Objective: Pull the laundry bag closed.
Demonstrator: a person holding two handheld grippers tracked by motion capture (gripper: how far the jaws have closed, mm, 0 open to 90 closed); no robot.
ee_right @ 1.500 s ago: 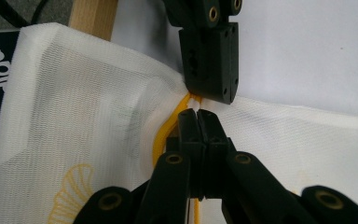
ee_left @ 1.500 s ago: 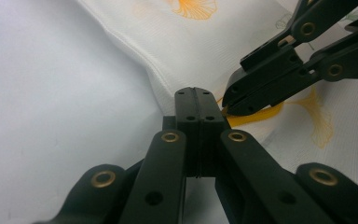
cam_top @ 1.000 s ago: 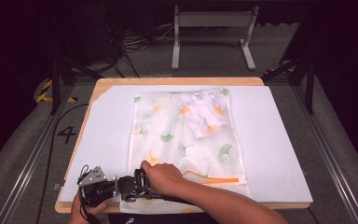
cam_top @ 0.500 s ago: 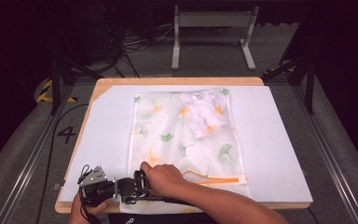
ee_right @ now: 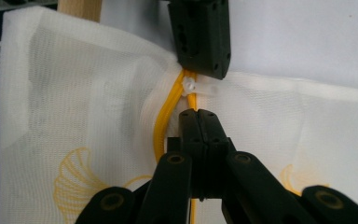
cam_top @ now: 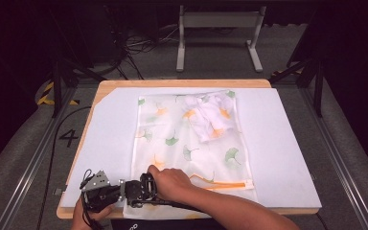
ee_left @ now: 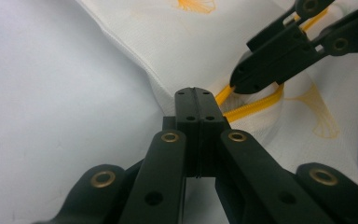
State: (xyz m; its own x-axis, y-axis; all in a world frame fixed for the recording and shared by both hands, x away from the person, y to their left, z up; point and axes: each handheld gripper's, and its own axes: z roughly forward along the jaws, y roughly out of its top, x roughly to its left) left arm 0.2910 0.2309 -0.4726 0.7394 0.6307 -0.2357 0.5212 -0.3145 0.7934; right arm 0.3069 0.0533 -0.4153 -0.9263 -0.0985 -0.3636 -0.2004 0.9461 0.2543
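High view, white mesh laundry bag with ginkgo-leaf print (cam_top: 191, 143) flat on your white table mat (cam_top: 278, 143), your left gripper (ee_left: 199, 108) clamped on bag's near-left corner, your right gripper (ee_right: 198, 122) pinching orange zipper (ee_right: 165, 122) just beside it.

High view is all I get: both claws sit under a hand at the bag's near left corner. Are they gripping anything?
Observer: Yes. The left claw is shut on the bag, right at its corner edge.
Operator: And the other one?
Observer: The right claw is shut on the yellow zipper, tip to tip with the left one.
Operator: Anything between them?
Observer: A small white tab sits on the zipper in the gap between the two claws.
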